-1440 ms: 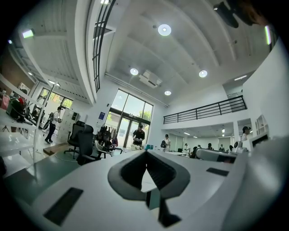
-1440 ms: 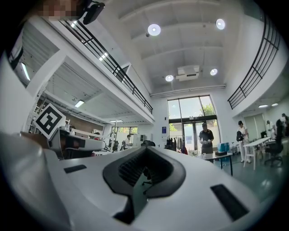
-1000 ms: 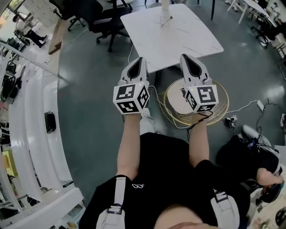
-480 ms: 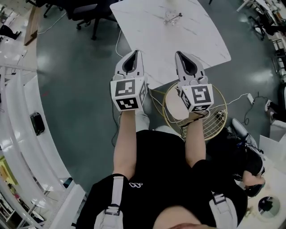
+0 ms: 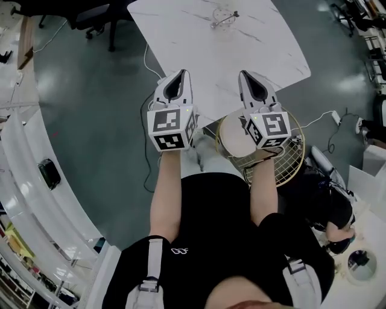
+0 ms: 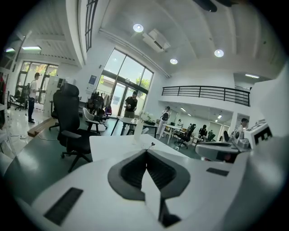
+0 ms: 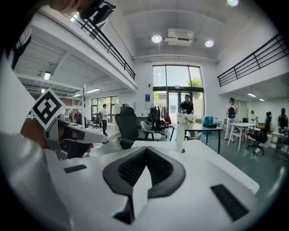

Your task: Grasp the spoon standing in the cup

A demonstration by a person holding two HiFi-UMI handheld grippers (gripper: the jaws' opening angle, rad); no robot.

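Arms: both forearms reached forward, side by side, a gripper in each hand.
Left gripper (image 5: 179, 73): jaws clenched together with nothing between them; tip over the near edge of the table in the head view.
Right gripper (image 5: 249, 75): jaws pressed together, empty; level with the left one, near it but apart.
Wire frame (image 5: 291, 162): round, gold, on the floor under the right gripper's marker cube.
Table (image 5: 259, 54): white, marbled top, just ahead of both grippers.
Cup (image 5: 221, 15): clear, at the table's far side, well apart from both grippers.
Spoon (image 5: 230, 17): stood tilted in the cup, ungrasped.
Office chair (image 5: 90, 15): black, beyond the table's left corner.
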